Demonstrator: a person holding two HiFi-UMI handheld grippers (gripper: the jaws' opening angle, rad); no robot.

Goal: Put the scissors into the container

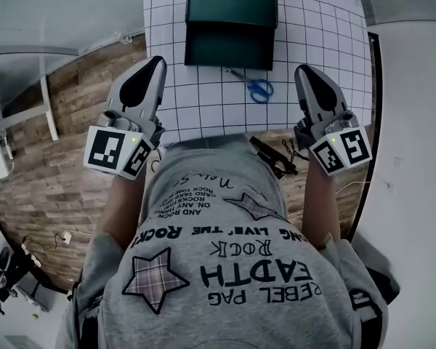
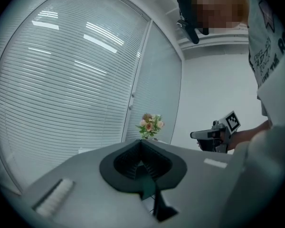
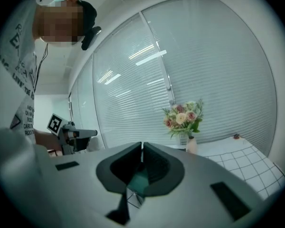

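We're holding the left gripper [image 1: 158,63] and right gripper [image 1: 303,72] by the bench [image 1: 327,42] edge, both jaws pressed together on nothing; scissors [image 1: 255,86] lie just in front of the dark container [image 1: 231,24]

Left claw [image 2: 142,144]: jaws closed tip to tip, nothing between them. Flower bouquet [image 2: 150,124] straight ahead past the tips. Window blinds [image 2: 71,80] fill everything left of it. Right claw [image 2: 195,135] off to its right, pointing left.
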